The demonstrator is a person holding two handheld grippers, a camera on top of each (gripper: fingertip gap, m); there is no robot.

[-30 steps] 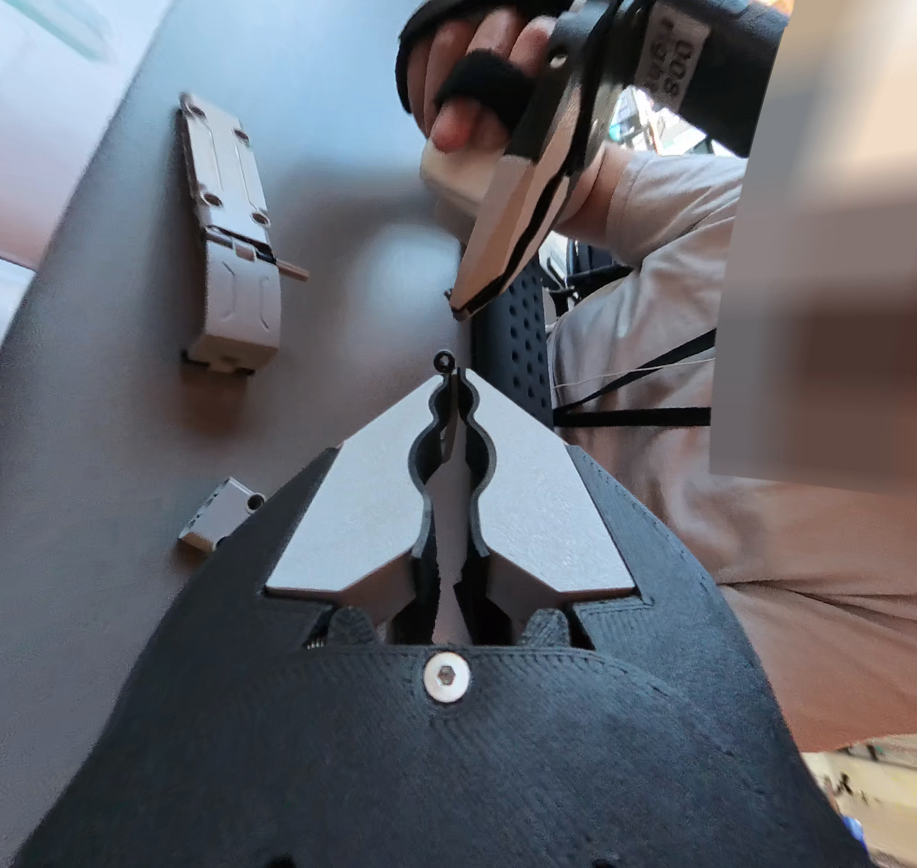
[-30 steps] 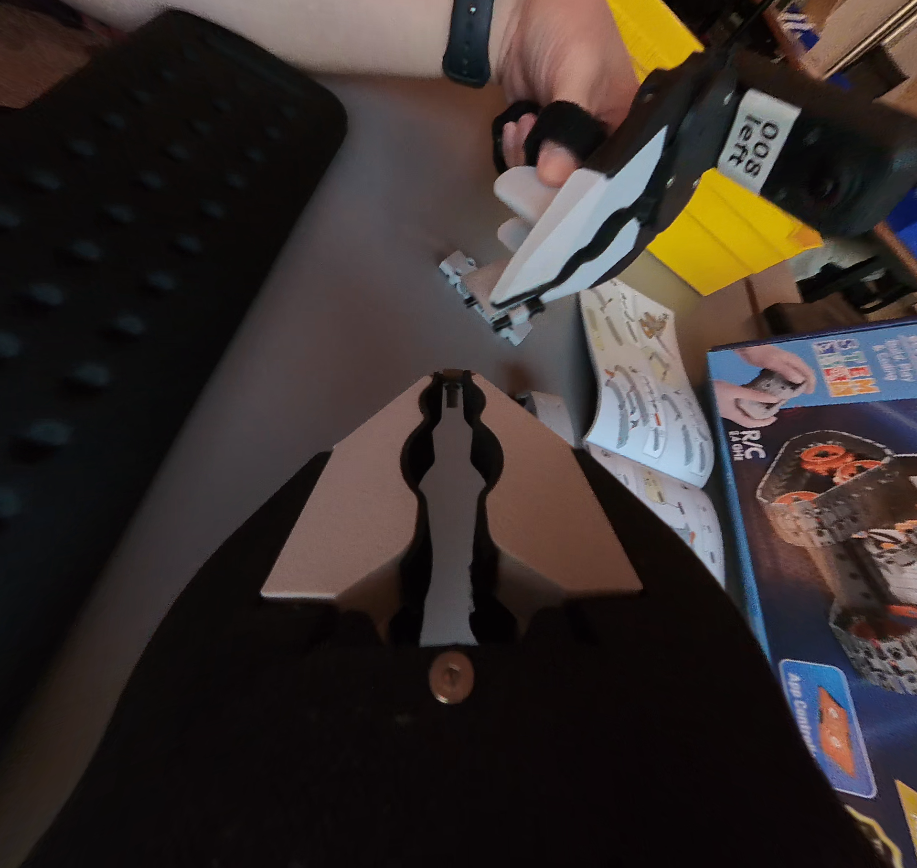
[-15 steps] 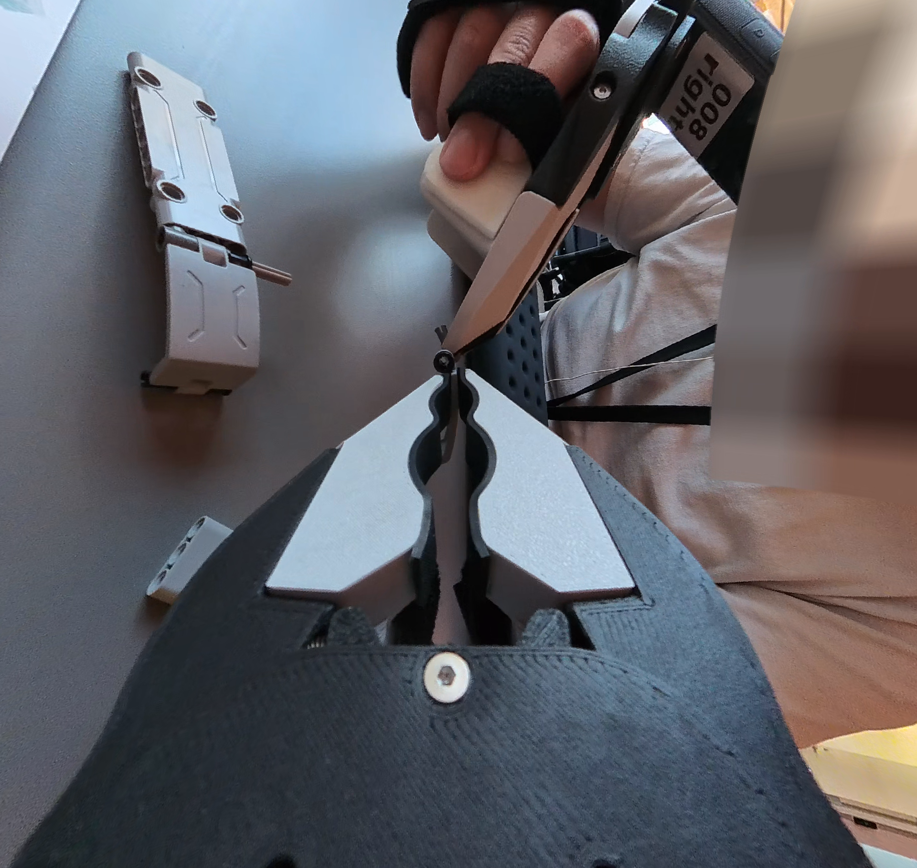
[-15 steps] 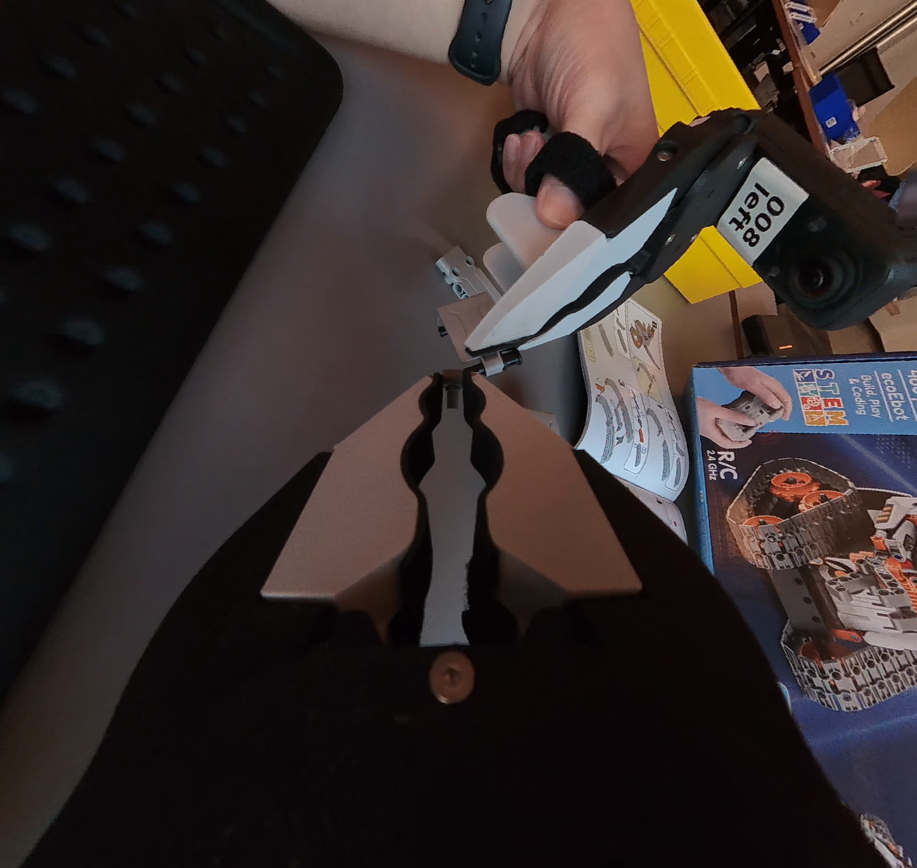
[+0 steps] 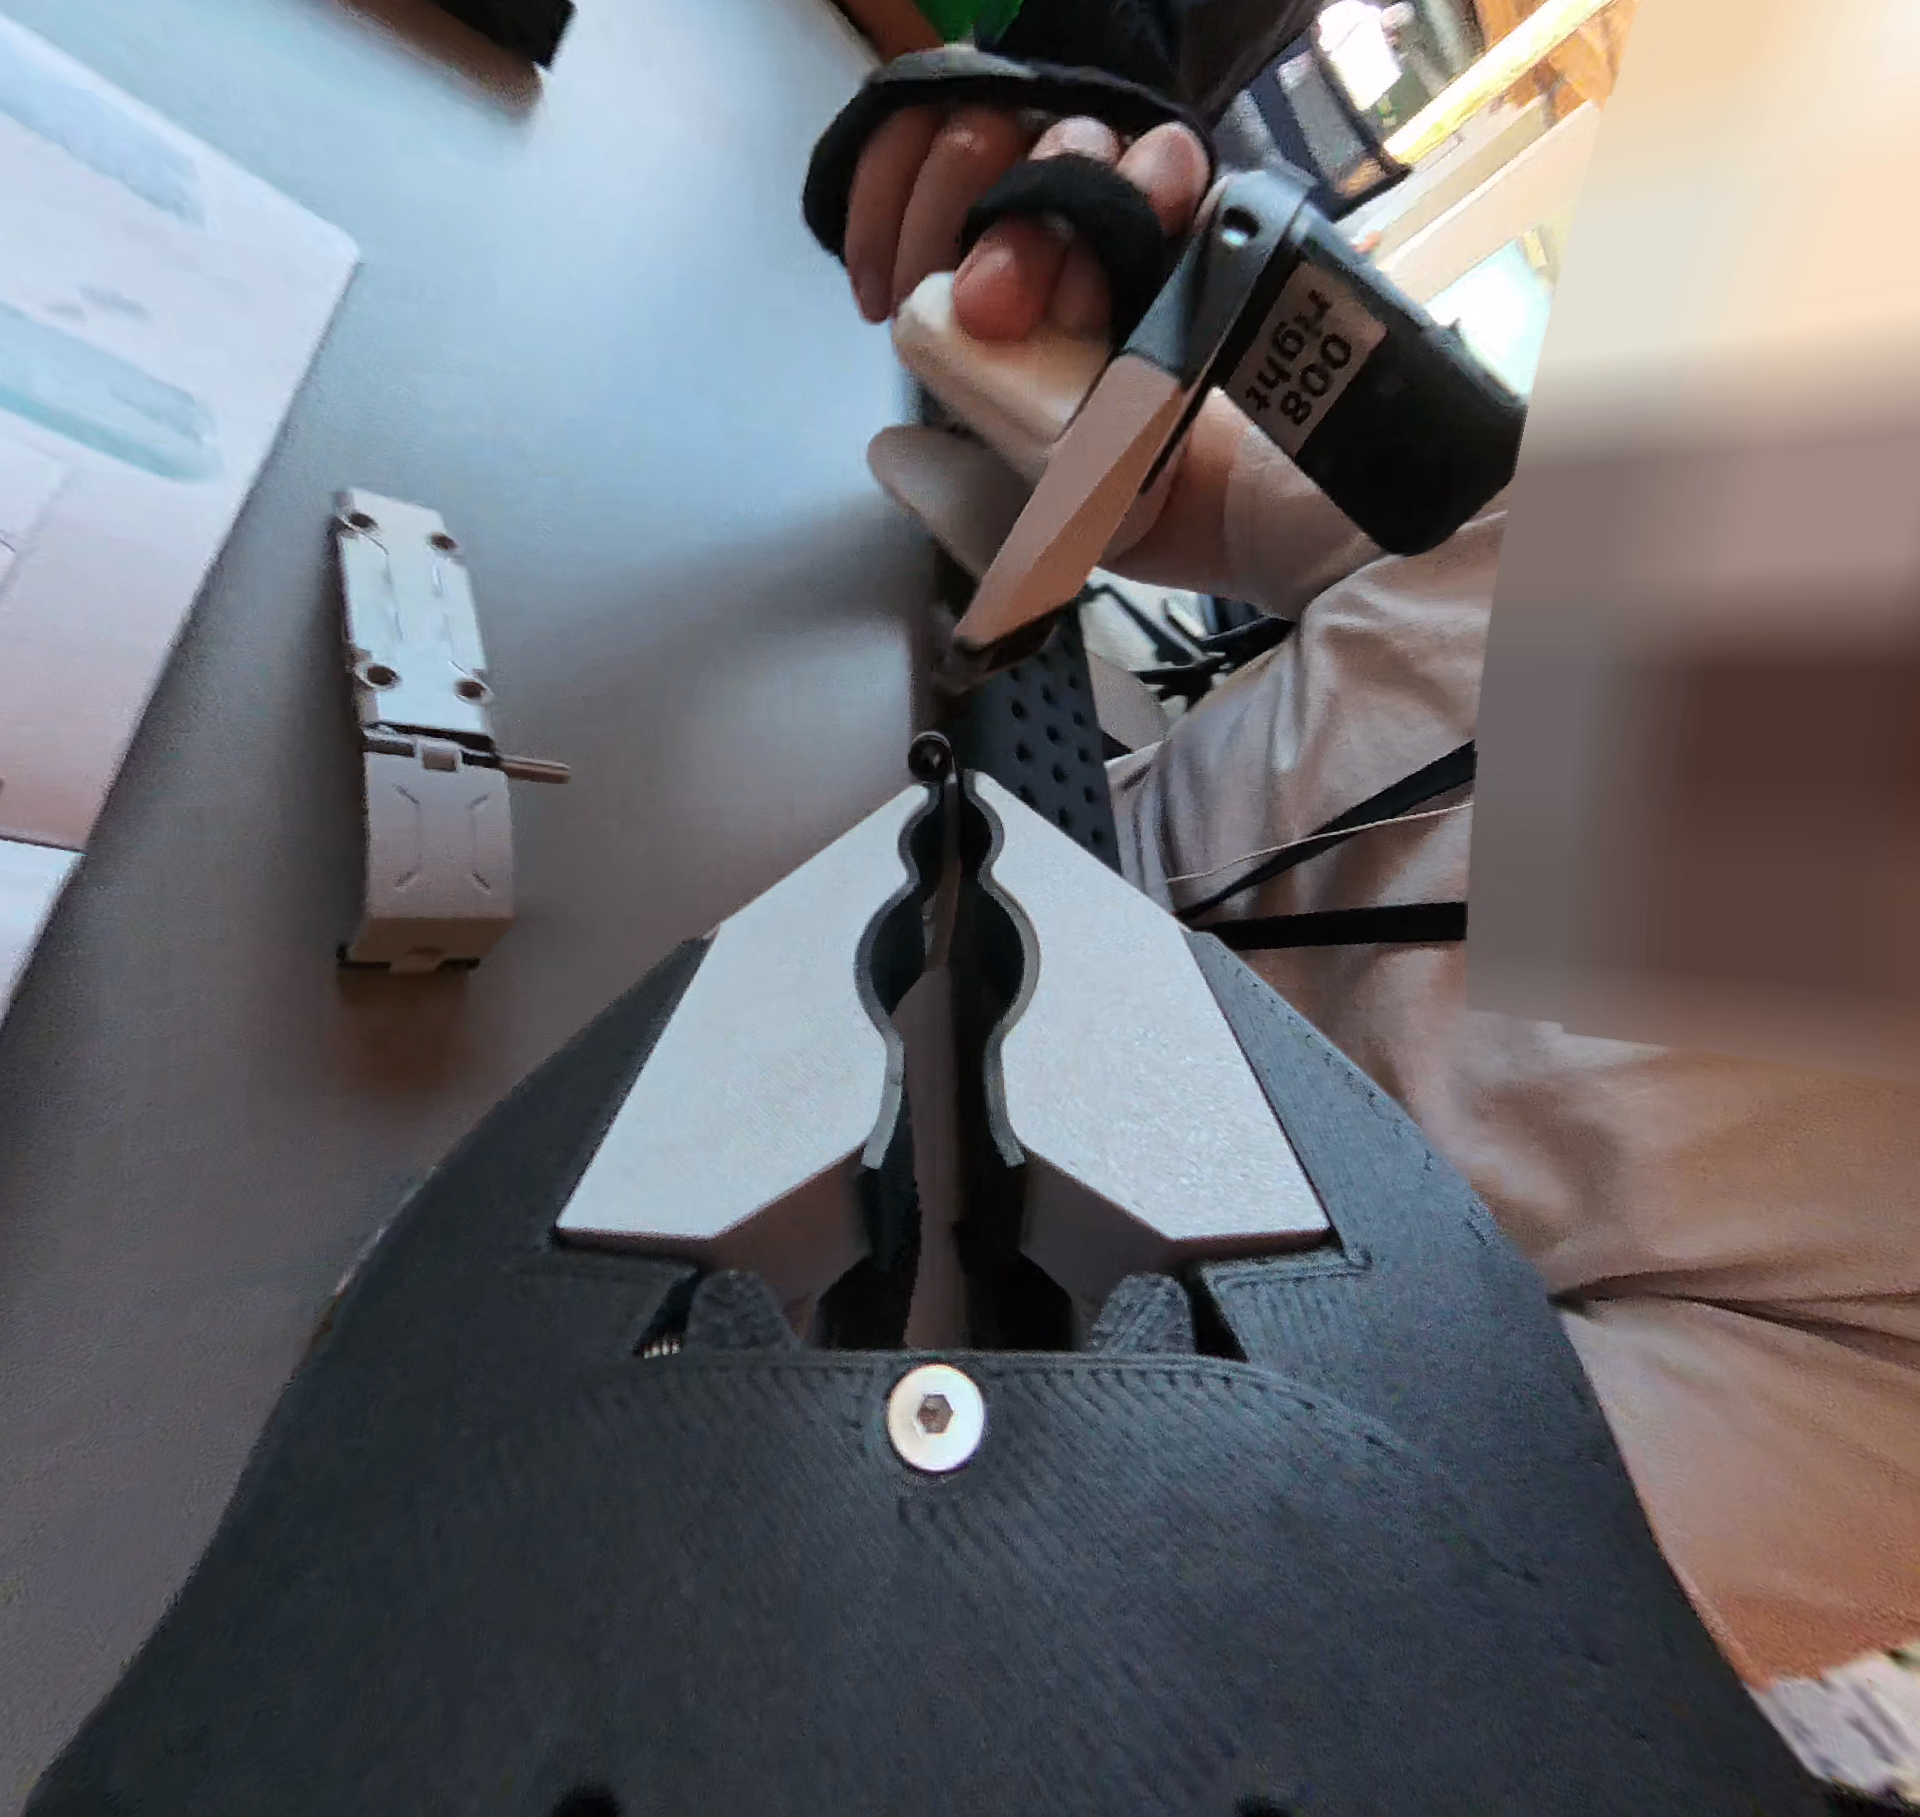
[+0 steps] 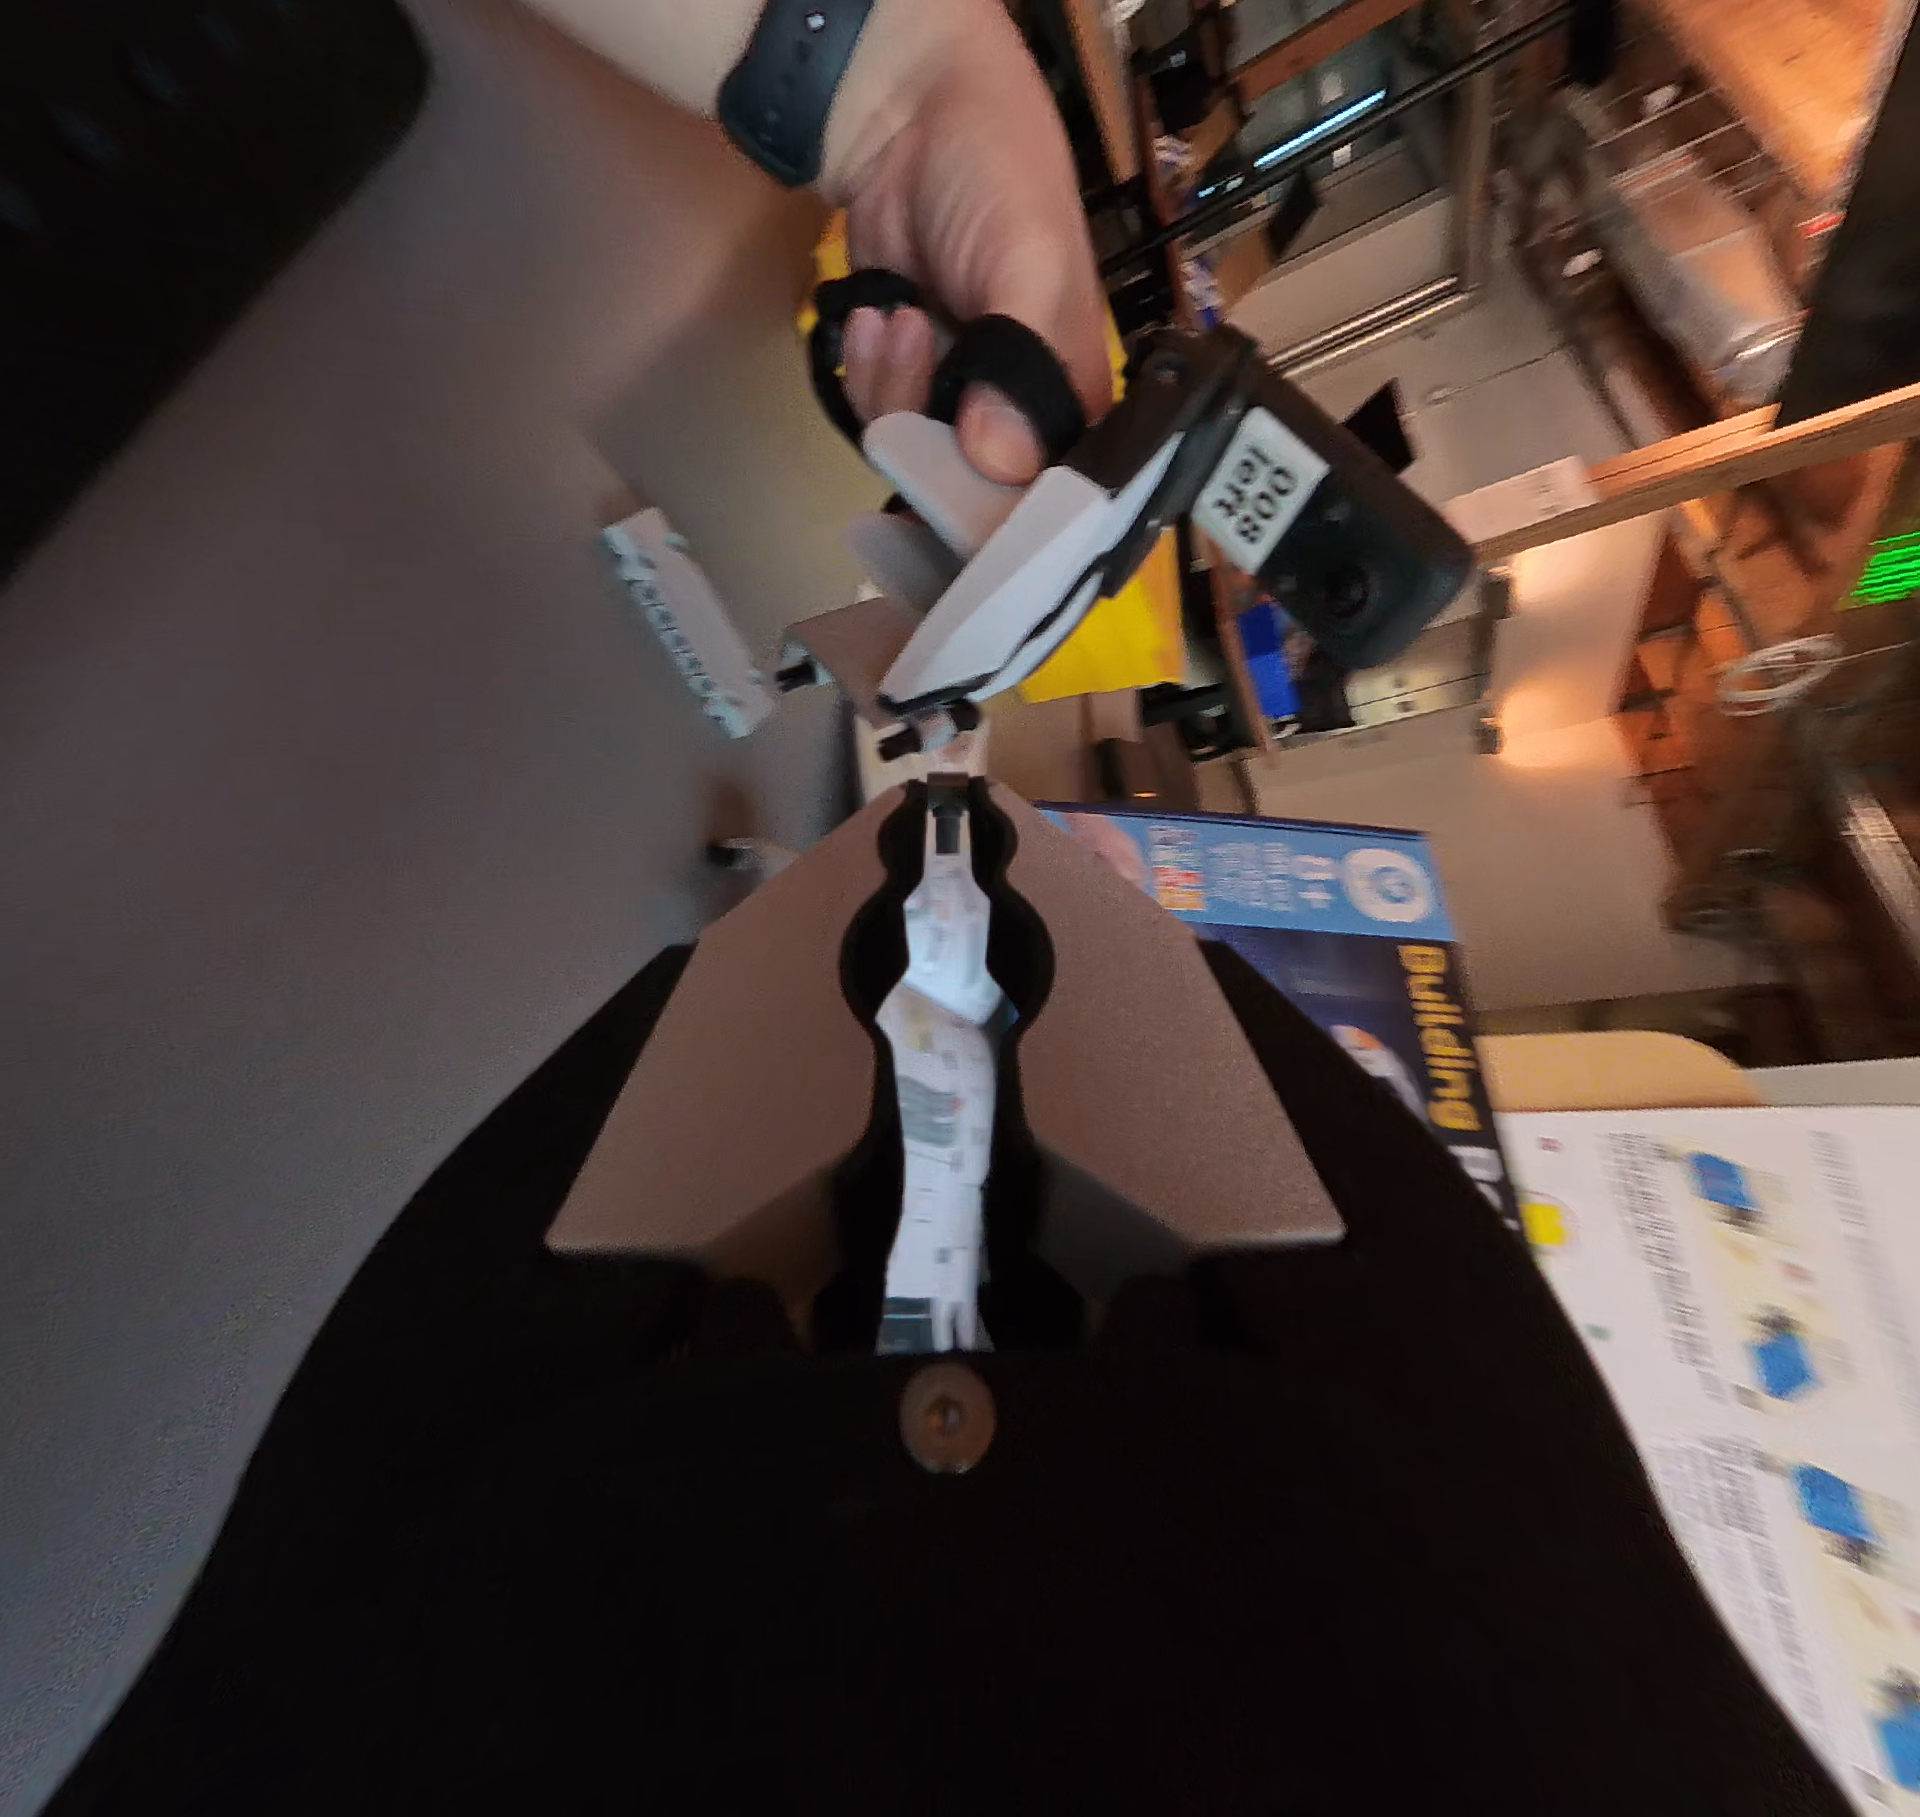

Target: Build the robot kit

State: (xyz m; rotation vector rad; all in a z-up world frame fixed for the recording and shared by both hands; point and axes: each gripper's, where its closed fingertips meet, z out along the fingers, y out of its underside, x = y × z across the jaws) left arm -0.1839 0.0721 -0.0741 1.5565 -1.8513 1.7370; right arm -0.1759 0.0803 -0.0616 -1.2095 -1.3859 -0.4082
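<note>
The left gripper (image 5: 940, 780) has its fingers pressed together on a small black pin (image 5: 928, 757) whose round head pokes out past the tips. In the right wrist view that same pin shows with a small grey piece on it, held in the air. The right gripper (image 6: 945, 793) is likewise closed, pinching a small black peg (image 6: 945, 817) at its tips. The two grippers point at each other, tips near but apart (above the table's near edge). On the grey table (image 5: 623, 365) lies a long grey plastic part (image 5: 421, 728), towards its middle. A white booklet (image 5: 114, 437) sits by the far edge, a blue box (image 6: 1330, 946) beside it.
</note>
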